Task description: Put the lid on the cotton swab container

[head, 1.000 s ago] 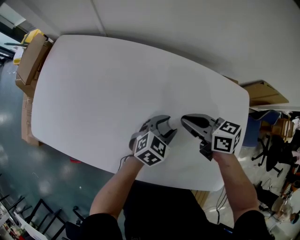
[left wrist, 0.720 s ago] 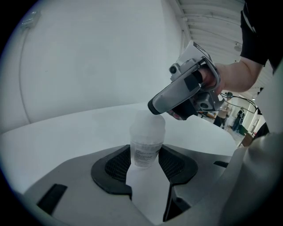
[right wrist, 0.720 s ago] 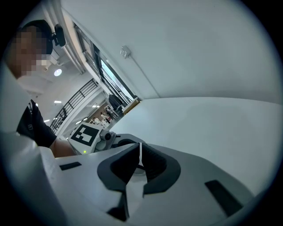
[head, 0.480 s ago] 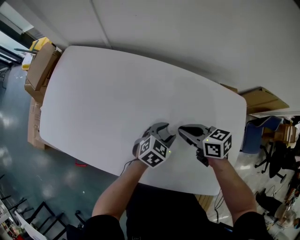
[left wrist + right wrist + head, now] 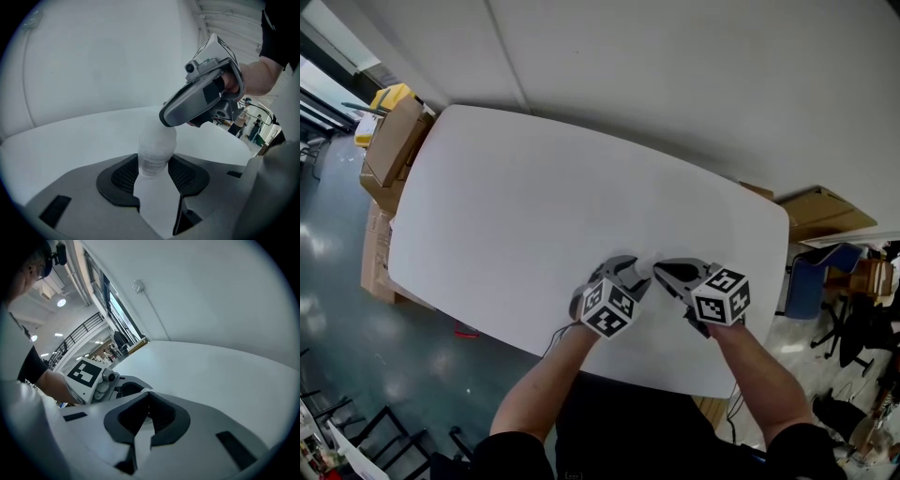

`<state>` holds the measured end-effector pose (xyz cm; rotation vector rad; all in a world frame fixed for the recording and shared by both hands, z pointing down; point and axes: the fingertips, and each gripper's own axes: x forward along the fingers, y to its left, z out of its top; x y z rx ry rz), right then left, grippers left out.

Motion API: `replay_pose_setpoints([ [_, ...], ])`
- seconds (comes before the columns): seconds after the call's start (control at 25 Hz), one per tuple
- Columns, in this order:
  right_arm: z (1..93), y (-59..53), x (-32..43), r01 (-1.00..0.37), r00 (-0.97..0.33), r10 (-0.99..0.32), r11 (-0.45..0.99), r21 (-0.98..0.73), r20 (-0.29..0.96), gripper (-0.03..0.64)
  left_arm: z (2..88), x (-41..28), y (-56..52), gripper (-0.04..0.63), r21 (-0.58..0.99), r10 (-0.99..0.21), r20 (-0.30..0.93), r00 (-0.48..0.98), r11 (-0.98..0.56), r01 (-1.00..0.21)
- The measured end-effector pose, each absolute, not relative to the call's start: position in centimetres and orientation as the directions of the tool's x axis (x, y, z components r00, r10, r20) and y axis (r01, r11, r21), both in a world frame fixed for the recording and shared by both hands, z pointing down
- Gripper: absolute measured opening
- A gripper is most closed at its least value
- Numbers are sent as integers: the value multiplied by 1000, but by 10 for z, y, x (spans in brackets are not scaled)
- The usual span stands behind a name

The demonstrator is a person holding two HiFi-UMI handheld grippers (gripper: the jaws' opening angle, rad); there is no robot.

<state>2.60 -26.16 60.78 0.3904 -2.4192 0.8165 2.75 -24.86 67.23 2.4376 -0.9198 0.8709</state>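
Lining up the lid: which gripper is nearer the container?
Left. The left gripper has the container between its jaws, pads against its sides. The right gripper has its tip just over the container's top.

White table (image 5: 534, 197), cardboard boxes (image 5: 394, 141) alongside

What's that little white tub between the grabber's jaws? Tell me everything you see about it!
The cotton swab container is a small round tub of cloudy white plastic with a printed label on its side. It is upright, gripped on both sides by the left gripper's dark pads, over the white table. The right gripper's tip covers its top, so whether the lid is on cannot be seen.
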Motion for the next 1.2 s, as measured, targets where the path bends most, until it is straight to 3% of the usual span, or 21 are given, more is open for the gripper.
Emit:
replay_pose_setpoints([
  [0.68, 605, -263, 28, -492, -818, -148, 680, -544, 556, 17, 627, 5, -231, 212, 147, -517, 681, 518, -597, -789],
  [1.2, 478, -200, 98, -344, -930, -337, 667, -661, 144, 17, 506, 17, -163, 201, 168, -553, 518, 652, -682, -712],
])
